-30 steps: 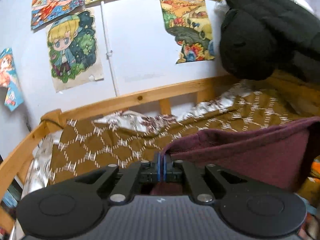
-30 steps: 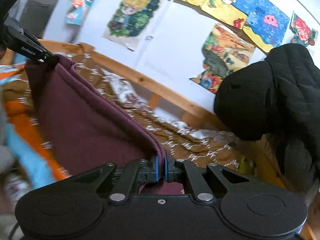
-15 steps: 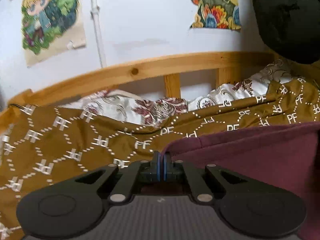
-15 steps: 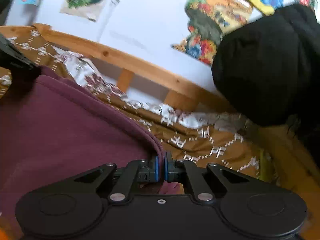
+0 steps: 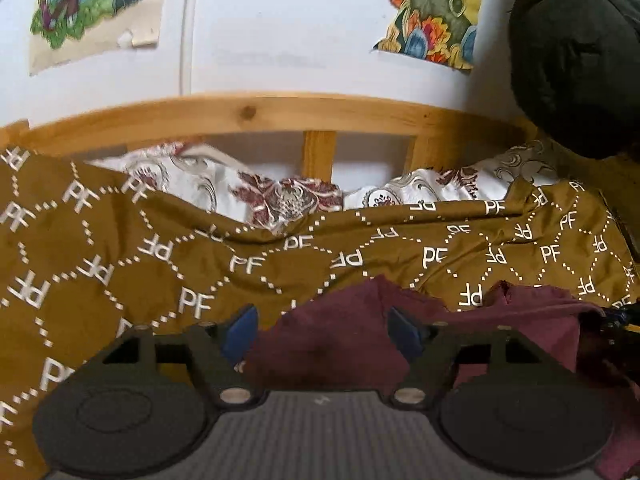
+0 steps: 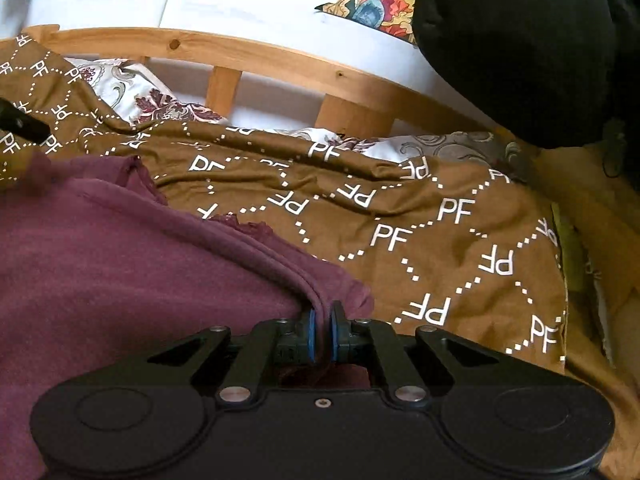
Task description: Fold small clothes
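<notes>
Now the maroon garment lies on the brown bedspread, which is printed with white "PF" letters and dotted diamonds and serves as the landmark for everything else. In the right wrist view the garment covers the near left part of the bedspread, with a folded edge running toward the right gripper. Its jaws are pressed almost together and pinch that folded edge; the cloth below the blue pads is hidden by the gripper body.

In the left wrist view the left gripper hovers low over the bedspread with its jaws spread and opening. A corner of the garment lies between them, but neither blue pad presses on it. The garment's right part is cut off at the frame's edge, where a dark shape is too blurred to identify.

Beyond the bedspread's far edge a white floral sheet shows, partly tucked under it, then a wooden bed rail. Above the rail, paper drawings on the wall are cropped at the top. A black padded mass hangs over the bedspread's far right corner; its form is hard to read.
</notes>
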`<state>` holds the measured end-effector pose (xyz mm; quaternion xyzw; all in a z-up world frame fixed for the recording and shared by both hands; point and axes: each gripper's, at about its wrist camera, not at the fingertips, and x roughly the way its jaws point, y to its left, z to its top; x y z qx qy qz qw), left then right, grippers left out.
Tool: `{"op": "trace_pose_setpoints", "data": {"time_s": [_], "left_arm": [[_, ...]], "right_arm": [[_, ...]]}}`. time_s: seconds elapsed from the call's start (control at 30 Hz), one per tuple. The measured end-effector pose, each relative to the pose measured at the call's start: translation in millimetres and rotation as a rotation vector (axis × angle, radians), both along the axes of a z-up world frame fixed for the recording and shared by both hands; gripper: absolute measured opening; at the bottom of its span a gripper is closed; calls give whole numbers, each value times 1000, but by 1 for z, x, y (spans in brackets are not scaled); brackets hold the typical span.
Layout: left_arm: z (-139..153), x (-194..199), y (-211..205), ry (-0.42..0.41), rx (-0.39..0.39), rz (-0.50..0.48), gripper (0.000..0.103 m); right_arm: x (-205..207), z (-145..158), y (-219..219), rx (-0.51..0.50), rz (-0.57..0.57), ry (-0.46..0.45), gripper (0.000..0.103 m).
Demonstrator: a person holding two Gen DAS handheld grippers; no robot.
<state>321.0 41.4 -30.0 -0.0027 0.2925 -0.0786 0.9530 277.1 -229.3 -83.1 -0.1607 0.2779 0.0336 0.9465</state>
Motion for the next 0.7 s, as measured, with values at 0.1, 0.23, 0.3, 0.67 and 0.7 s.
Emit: {"op": "trace_pose_setpoints", "data": {"time_s": [0.1,0.23,0.3,0.67,0.7], "left_arm": [[1,-7,5,30,31,4,87],[-6,-17,5,96,104,-2,89],[-11,-19,2,113,150,-3,89],[-34,0,16,200,72,54,77],[-36,2,18,209,66,60,73]], "right_arm": [[-2,-1,-2,5,-8,4,12],[-5,1,-7,29,-25,-6,42],[-7,6,-13,69,-42,-10,65],[-25,5,-18,186,4,51,93],[-23,3,-18,184,0,58,88]]}}
